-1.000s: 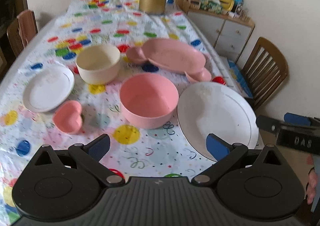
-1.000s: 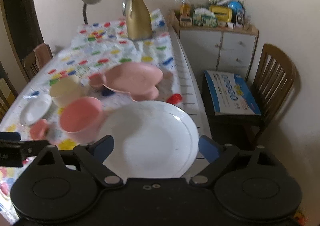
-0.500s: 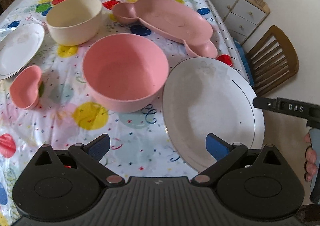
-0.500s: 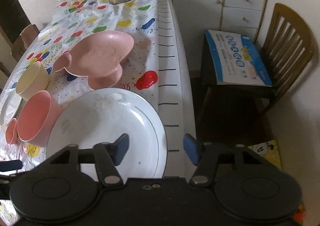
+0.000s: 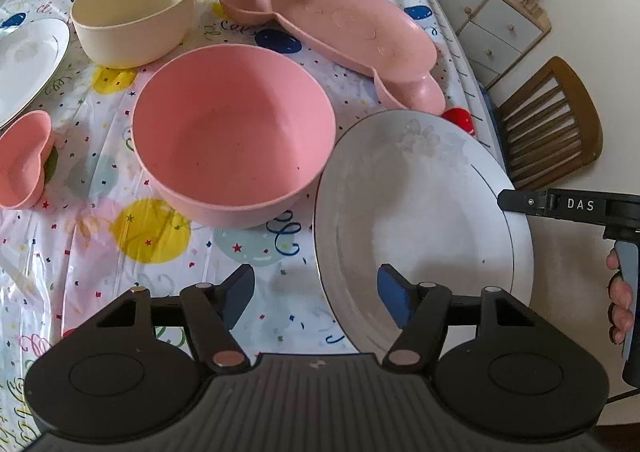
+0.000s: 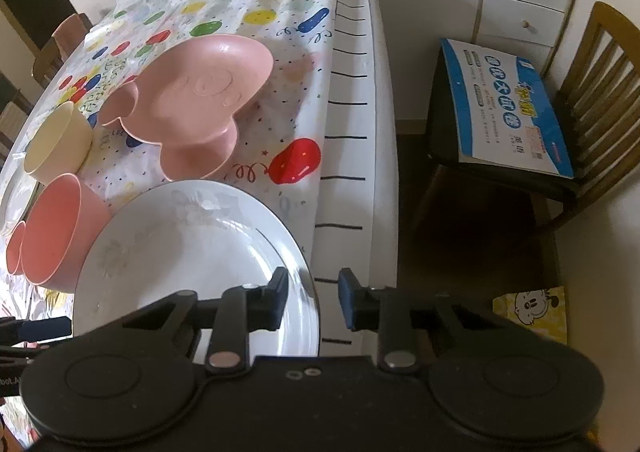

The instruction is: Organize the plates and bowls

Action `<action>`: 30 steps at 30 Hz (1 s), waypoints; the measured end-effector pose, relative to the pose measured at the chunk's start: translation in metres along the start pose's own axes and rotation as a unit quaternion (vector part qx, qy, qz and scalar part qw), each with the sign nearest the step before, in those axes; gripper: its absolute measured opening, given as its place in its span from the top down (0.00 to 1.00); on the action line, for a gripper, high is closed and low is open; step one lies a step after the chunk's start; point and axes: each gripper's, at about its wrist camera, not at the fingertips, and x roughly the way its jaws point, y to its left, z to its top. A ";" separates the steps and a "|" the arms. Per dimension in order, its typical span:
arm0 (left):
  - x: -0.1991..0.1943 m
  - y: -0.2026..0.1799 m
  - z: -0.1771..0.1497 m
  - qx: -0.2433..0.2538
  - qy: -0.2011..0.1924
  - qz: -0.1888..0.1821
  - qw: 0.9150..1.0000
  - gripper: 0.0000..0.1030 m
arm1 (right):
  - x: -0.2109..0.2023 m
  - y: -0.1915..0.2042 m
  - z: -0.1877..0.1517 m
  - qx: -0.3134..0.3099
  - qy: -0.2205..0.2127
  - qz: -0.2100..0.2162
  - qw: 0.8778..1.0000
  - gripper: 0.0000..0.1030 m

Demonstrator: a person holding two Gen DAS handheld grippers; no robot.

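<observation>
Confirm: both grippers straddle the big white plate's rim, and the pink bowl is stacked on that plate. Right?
Not quite. The pink bowl is not on the large white plate; it stands beside it on the tablecloth, as the left wrist view shows. The rest holds: the left gripper and the closing right gripper both straddle the rim.
</observation>
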 end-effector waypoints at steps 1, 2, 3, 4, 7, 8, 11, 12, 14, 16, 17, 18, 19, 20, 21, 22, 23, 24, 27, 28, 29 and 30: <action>0.001 0.001 0.001 -0.005 -0.001 0.004 1.000 0.35 | 0.001 0.000 0.002 -0.001 0.002 0.003 1.000 0.77; 0.001 0.002 0.002 -0.012 -0.001 0.005 1.000 0.35 | 0.002 0.000 0.003 -0.004 0.005 0.005 1.000 0.78; 0.003 0.003 0.003 -0.017 0.000 0.005 1.000 0.35 | 0.004 -0.001 0.003 -0.006 0.009 0.006 1.000 0.79; 0.004 0.004 0.004 -0.023 0.003 0.002 1.000 0.35 | 0.006 -0.001 0.004 -0.008 0.013 0.008 1.000 0.80; 0.007 0.003 0.006 -0.024 0.010 -0.013 1.000 0.50 | 0.007 0.001 0.006 -0.013 0.016 0.018 1.000 0.86; 0.008 0.004 0.006 -0.024 0.014 -0.016 0.999 0.59 | 0.008 0.001 0.006 -0.015 0.018 0.020 1.000 0.86; 0.012 0.005 0.006 -0.031 0.022 -0.033 0.999 0.75 | 0.008 0.001 0.007 -0.020 0.021 0.022 0.999 0.87; 0.012 0.006 0.006 -0.032 0.022 -0.037 0.999 0.77 | 0.008 0.001 0.008 -0.021 0.022 0.023 0.999 0.87; 0.012 0.004 0.005 -0.027 0.022 -0.043 0.998 0.83 | 0.008 0.000 0.007 -0.022 0.020 0.025 0.999 0.88; 0.011 0.001 0.004 -0.018 0.019 -0.039 0.999 0.83 | 0.007 0.000 0.005 -0.022 0.019 0.024 0.999 0.88; 0.011 0.001 0.005 -0.010 0.018 -0.038 0.999 0.83 | 0.007 0.001 0.004 -0.023 0.017 0.023 0.999 0.88; 0.011 0.000 0.004 -0.005 0.018 -0.037 0.999 0.83 | 0.006 0.001 0.003 -0.023 0.016 0.022 0.999 0.89; 0.011 0.000 0.004 -0.003 0.019 -0.036 0.999 0.83 | 0.004 0.001 0.001 -0.024 0.015 0.022 0.999 0.89; 0.010 0.001 0.004 0.000 0.020 -0.036 0.999 0.83 | 0.003 0.002 -0.001 -0.024 0.014 0.023 0.999 0.89; 0.009 0.001 0.002 0.003 0.021 -0.037 0.999 0.83 | 0.001 0.002 -0.003 -0.024 0.013 0.024 0.999 0.89; 0.007 0.001 0.001 0.006 0.021 -0.037 0.999 0.83 | -0.001 0.003 -0.005 -0.023 0.013 0.023 0.999 0.89; 0.005 0.001 -0.002 0.011 0.021 -0.037 0.999 0.83 | -0.003 0.003 -0.008 -0.023 0.012 0.022 0.999 0.89; 0.003 0.001 -0.004 0.014 0.020 -0.037 0.999 0.83 | -0.005 0.004 -0.012 -0.023 0.011 0.022 0.999 0.90; -0.004 0.003 -0.011 0.019 0.020 -0.042 0.999 0.83 | -0.014 0.006 -0.023 -0.015 0.010 0.021 1.000 0.90; -0.007 0.005 -0.013 0.020 0.021 -0.044 0.999 0.83 | -0.017 0.007 -0.028 -0.013 0.008 0.021 1.000 0.90; -0.010 0.006 -0.016 0.021 0.022 -0.045 0.999 0.83 | -0.021 0.008 -0.032 -0.011 0.007 0.023 1.000 0.90; -0.014 0.008 -0.019 0.022 0.022 -0.046 0.998 0.83 | -0.024 0.009 -0.037 -0.008 0.006 0.024 1.000 0.91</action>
